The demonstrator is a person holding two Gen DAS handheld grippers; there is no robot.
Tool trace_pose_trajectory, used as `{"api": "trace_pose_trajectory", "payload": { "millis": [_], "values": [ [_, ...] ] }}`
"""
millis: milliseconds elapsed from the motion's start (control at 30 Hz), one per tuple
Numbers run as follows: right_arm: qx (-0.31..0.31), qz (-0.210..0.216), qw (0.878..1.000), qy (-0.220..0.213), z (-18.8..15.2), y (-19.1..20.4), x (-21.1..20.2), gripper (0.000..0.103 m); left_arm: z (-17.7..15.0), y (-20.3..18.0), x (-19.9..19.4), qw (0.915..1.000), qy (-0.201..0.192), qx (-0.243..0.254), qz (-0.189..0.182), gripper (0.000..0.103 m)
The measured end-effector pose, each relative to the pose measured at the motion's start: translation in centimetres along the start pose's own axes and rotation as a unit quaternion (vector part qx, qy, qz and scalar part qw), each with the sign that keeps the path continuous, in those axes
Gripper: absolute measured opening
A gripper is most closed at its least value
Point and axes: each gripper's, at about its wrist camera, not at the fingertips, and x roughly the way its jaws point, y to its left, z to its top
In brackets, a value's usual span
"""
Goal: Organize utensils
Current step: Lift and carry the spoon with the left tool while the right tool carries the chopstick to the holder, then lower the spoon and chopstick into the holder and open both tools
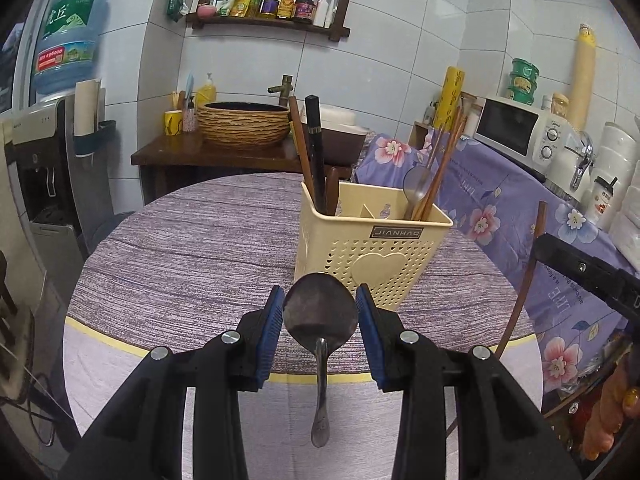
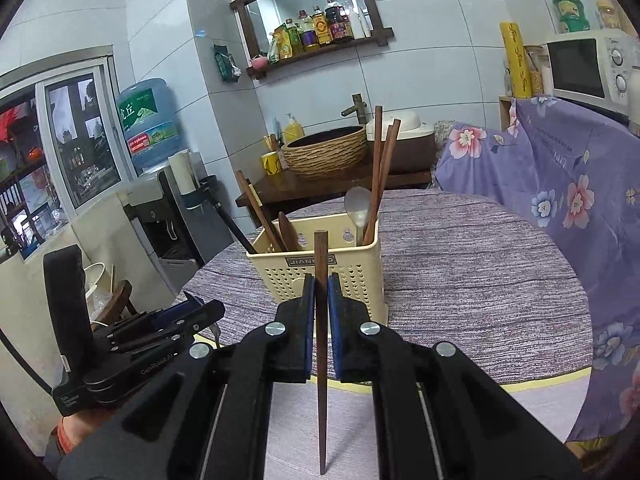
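- A tiled kitchen holds a round table (image 1: pixel 180 248) under a purple-grey woven cloth; a wooden shelf of bottles (image 1: pixel 276 0) hangs high on the wall at upper centre, and a white microwave (image 1: pixel 516 128) stands at the right on a flowered cover.
- A cream perforated utensil caddy (image 1: pixel 372 260) stands on the table at centre frame, holding chopsticks (image 2: pixel 382 168), a metal spoon and dark-handled utensils in its compartments.
- The left gripper (image 1: pixel 319 316) tilts downward toward the table, its jaws partly apart and pressing the edges of a steel spoon (image 1: pixel 320 312), bowl up and handle hanging toward the bottom of the frame, just in front of the caddy.
- The right gripper (image 2: pixel 320 300) also points slightly down, its blue pads (image 2: pixel 334 320) nearly together, clamped on a single dark wooden chopstick (image 2: pixel 321 380) held upright before the caddy.
- In the right wrist view the left gripper sits at lower left, a hand beneath it.
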Motion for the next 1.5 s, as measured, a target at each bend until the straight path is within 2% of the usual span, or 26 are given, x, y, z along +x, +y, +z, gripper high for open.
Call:
{"api": "trace_pose_trajectory", "payload": {
  "millis": [167, 300, 433, 600, 733, 867, 1000, 1167, 1300, 1400, 1500],
  "values": [
    [-0.009, -0.001, 1.000, -0.006, 0.5, 0.5, -0.4, 0.008, 0.7, -0.3, -0.3, 0.9999, -0.009, 0.002, -0.010, 0.037],
    [-0.023, 0.007, 1.000, -0.018, 2.1, 1.2, -1.0, 0.008, 2.1, -0.8, -0.9, 0.9996, -0.022, 0.007, -0.019, 0.037],
    [-0.049, 0.012, 0.998, -0.045, 5.7, 2.5, -2.3, 0.008, 5.7, -1.4, -2.2, 0.9979, -0.050, 0.001, -0.041, 0.037],
    [-0.083, 0.008, 0.993, -0.082, 12.0, 4.4, -3.9, 0.008, 11.7, -2.8, -3.2, 0.9942, -0.098, 0.004, -0.045, 0.037],
    [-0.099, -0.013, 0.990, -0.103, 16.3, 5.3, -4.1, 0.008, 15.2, -3.9, -2.2, 0.9918, -0.124, 0.001, -0.027, 0.037],
    [-0.098, -0.036, 0.987, -0.120, 18.3, 5.0, -3.0, 0.008, 16.5, -4.7, 0.3, 0.9916, -0.129, -0.004, -0.008, 0.037],
    [-0.079, -0.041, 0.989, -0.115, 18.2, 3.9, -0.8, 0.008, 15.6, -5.3, 2.9, 0.9919, -0.126, 0.007, 0.017, 0.037],
    [-0.073, -0.050, 0.992, -0.095, 15.6, 2.7, 2.2, 0.008, 13.4, -5.4, 4.9, 0.9939, -0.108, 0.015, 0.019, 0.037],
    [-0.062, -0.050, 0.994, -0.072, 12.9, 1.1, 3.9, 0.008, 11.4, -5.4, 5.4, 0.9951, -0.092, 0.027, 0.021, 0.037],
    [-0.057, -0.045, 0.996, -0.055, 11.1, 0.5, 4.8, 0.008, 10.1, -6.2, 4.9, 0.9910, -0.105, 0.070, 0.043, 0.037],
    [-0.054, -0.037, 0.997, -0.040, 9.5, 0.1, 5.6, 0.008, 9.7, -6.1, 5.1, 0.9923, -0.091, 0.076, 0.036, 0.037]
  ]
}}
